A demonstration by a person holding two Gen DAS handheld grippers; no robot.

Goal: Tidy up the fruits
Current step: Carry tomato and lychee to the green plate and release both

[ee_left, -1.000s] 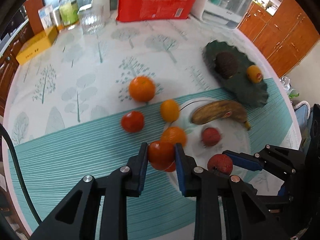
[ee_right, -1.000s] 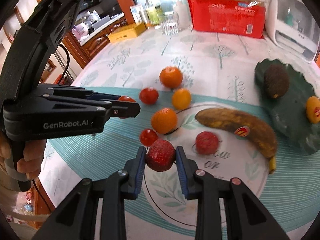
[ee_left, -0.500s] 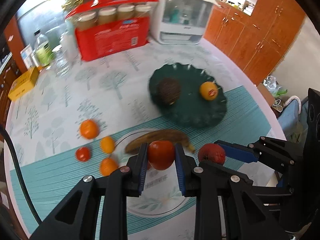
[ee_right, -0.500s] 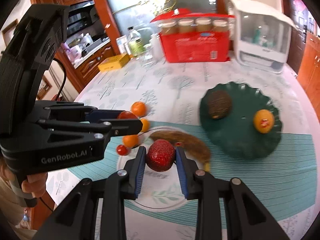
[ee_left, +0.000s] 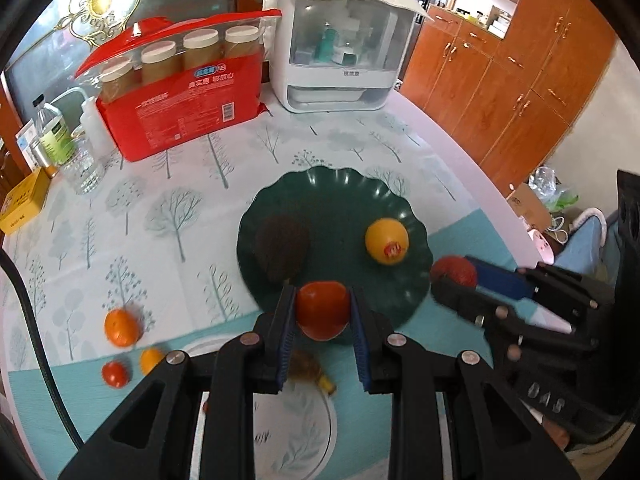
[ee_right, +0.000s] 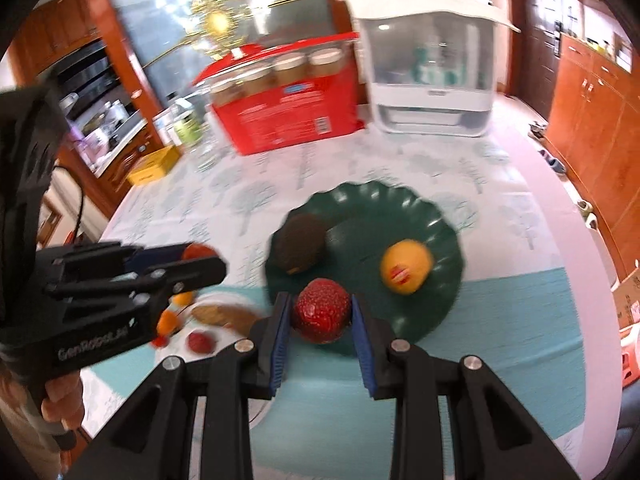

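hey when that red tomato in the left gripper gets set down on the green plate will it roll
Probably a little: the tomato looks round and smooth. The green plate seems dished with a scalloped rim, so it should stay inside. Its skin may bruise if squeezed harder.

a red carton of capped jars (ee_left: 184,92) stands at the back of the tree-patterned worktop (ee_left: 160,208), beside a white lidded cabinet (ee_left: 340,40). left of it: clear plastic bottles (ee_left: 52,136), a yellow box (ee_left: 22,200).

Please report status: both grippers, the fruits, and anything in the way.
Left gripper shut on tomato. Right gripper shut on lychee. Both near green plate. Avocado, orange already there.
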